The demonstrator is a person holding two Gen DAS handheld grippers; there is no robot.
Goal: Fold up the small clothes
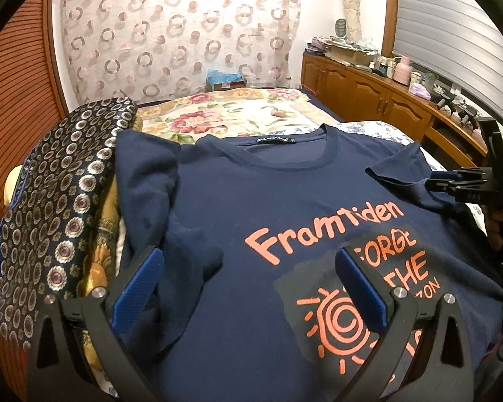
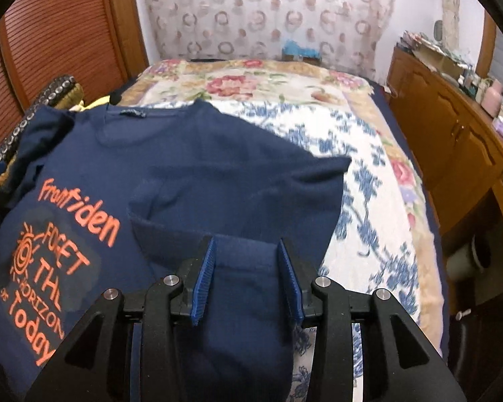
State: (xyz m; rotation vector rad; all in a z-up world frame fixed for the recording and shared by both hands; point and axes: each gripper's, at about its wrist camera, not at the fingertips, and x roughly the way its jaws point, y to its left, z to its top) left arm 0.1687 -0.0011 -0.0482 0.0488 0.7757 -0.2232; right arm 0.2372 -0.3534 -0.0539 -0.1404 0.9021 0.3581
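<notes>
The navy blue cotton T-shirt with orange lettering (image 1: 251,207) lay face up on the floral-quilted bed (image 2: 369,174), collar toward the headboard. Its left edge abutted a patterned dark pillow (image 1: 60,194); its right sleeve was folded inward, with bare quilt beyond that edge. The left tool (image 1: 248,274) hovered wide open over the print, holding nothing. The right tool (image 2: 248,278) stood partly open, sleeve fabric between its pads (image 2: 204,278), ungripped.
</notes>
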